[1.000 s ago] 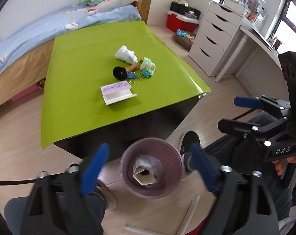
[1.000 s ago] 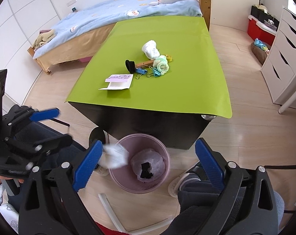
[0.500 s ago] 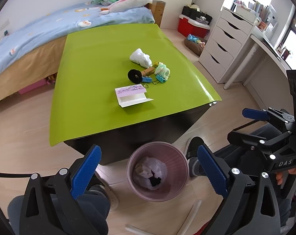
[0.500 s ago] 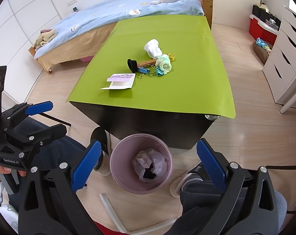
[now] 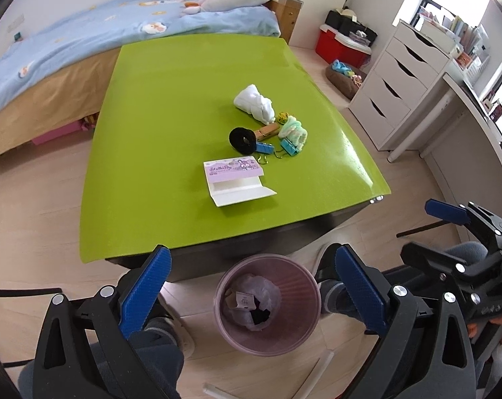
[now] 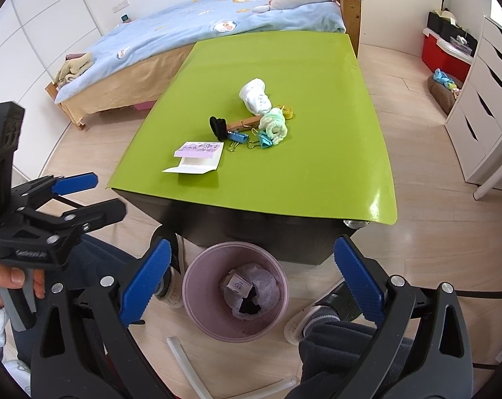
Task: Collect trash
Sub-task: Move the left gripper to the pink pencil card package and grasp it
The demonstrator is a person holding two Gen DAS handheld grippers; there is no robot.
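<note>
My left gripper (image 5: 251,286) points steeply down, its jaws spread wide with nothing between them. My right gripper (image 6: 249,276) beside it tilts down likewise, jaws wide apart and empty.

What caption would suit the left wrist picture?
Open left tongs hover over a pink bin holding trash, before a green table with clutter.

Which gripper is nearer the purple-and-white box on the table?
Left, narrowly. The left gripper hangs over the bin on the side of the box; the right gripper is further off.
</note>
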